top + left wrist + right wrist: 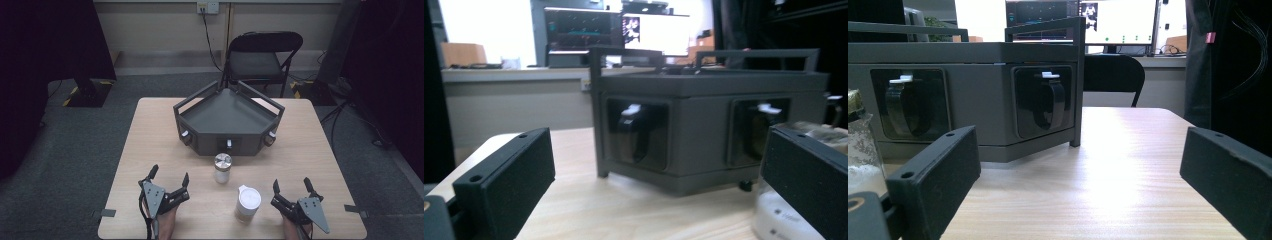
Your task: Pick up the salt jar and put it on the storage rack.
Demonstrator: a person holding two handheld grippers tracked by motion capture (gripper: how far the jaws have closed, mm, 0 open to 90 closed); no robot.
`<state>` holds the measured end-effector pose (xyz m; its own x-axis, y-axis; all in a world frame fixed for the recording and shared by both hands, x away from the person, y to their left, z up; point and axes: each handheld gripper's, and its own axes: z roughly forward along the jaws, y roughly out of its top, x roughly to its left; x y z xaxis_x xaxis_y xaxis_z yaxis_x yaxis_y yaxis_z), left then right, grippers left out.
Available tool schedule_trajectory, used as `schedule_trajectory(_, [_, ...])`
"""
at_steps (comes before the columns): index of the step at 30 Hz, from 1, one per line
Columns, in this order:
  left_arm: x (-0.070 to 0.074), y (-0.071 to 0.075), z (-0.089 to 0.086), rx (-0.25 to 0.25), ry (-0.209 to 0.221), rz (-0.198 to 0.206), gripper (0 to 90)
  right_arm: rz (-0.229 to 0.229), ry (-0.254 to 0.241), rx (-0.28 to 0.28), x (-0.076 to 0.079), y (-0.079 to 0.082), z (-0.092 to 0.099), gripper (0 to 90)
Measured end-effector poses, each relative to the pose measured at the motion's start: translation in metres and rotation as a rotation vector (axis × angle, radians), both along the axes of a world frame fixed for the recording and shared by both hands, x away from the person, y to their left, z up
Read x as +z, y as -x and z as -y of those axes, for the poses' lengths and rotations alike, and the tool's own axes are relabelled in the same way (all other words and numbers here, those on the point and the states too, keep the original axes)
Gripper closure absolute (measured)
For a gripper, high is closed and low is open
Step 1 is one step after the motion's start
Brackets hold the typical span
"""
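A dark grey angular box (227,117) with rail handles and recessed latches stands at the table's middle back. In front of it is a small glass jar (222,167) with a silver lid and white contents. Nearer to me stands a white lidded container (248,202). My left gripper (170,176) rests open near the front left, to the left of the jar. On the front right my right gripper (291,185) is open too, just right of the white container. The left gripper (659,165) faces the box (704,125). The right gripper (1080,160) faces the box (973,90), with the jar (860,150) at its left.
The wooden table (150,140) has bare surface on both sides of the box. A black folding chair (262,57) stands behind the table's far edge. Dark curtains and stands flank the floor at left and right.
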<state>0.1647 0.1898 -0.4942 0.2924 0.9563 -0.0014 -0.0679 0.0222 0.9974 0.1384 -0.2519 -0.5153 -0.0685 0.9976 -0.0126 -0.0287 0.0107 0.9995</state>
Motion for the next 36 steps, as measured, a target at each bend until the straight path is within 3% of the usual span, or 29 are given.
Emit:
schedule_trajectory(11, [0.012,-0.006,0.002,-0.105,0.037,0.003,0.1,0.0,0.0,-0.001,0.0,0.0,0.0,1.3])
schedule_trajectory(18, [0.022,-0.016,0.021,-0.192,-0.009,-0.005,0.3,0.0,0.0,-0.002,0.0,0.0,0.0,1.3])
schedule_trajectory(24, [0.024,-0.024,0.036,-0.196,-0.012,-0.008,0.4,0.001,0.0,-0.002,0.0,0.0,0.0,1.3])
schedule_trajectory(36, [0.026,-0.047,0.071,-0.225,-0.052,-0.054,5.2,0.001,0.0,-0.002,0.0,0.0,0.0,1.3])
